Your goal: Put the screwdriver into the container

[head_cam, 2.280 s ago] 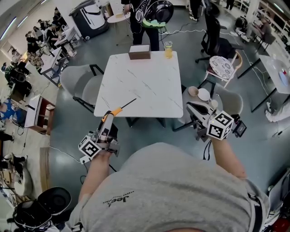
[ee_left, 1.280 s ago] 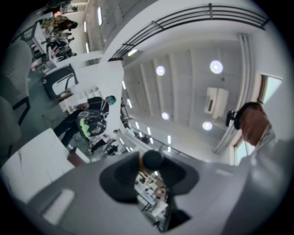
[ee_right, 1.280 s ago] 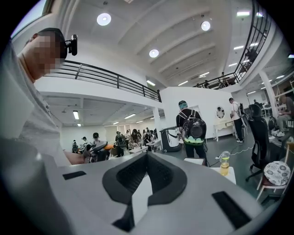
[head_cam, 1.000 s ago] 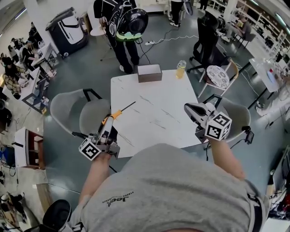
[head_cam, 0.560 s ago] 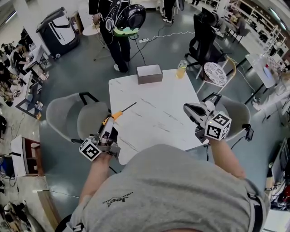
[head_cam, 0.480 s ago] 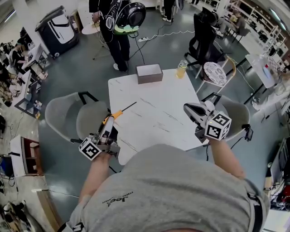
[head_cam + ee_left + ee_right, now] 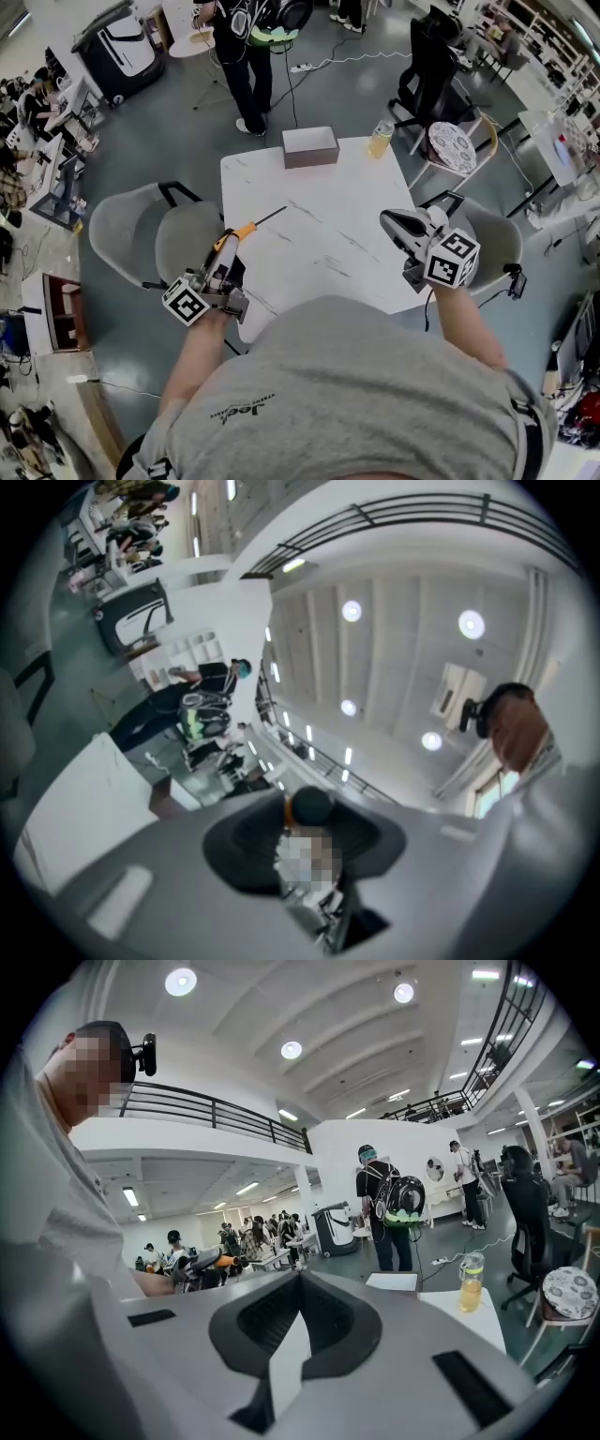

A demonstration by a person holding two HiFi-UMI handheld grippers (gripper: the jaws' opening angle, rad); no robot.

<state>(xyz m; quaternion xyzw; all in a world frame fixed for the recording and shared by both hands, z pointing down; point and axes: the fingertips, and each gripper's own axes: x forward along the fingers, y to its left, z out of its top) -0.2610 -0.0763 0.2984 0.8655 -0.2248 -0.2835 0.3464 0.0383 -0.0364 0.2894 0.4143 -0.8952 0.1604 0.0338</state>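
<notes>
While hovering off the near left corner of the white table [image 7: 328,206], just right of a grey chair [image 7: 127,225]: left gripper [image 7: 223,255], clamped on the orange handle of the screwdriver [image 7: 246,228], thin shaft pointing out over the tabletop. Further right, at the table's far edge and well apart from the tool: the box-shaped container [image 7: 310,147], then a bottle of yellow drink [image 7: 380,139] near it. Over the near right corner: right gripper [image 7: 389,221], pinched together on nothing

Rear of screwdriver [image 7: 255,224] — hidden (left gripper [image 7: 223,254])
</notes>
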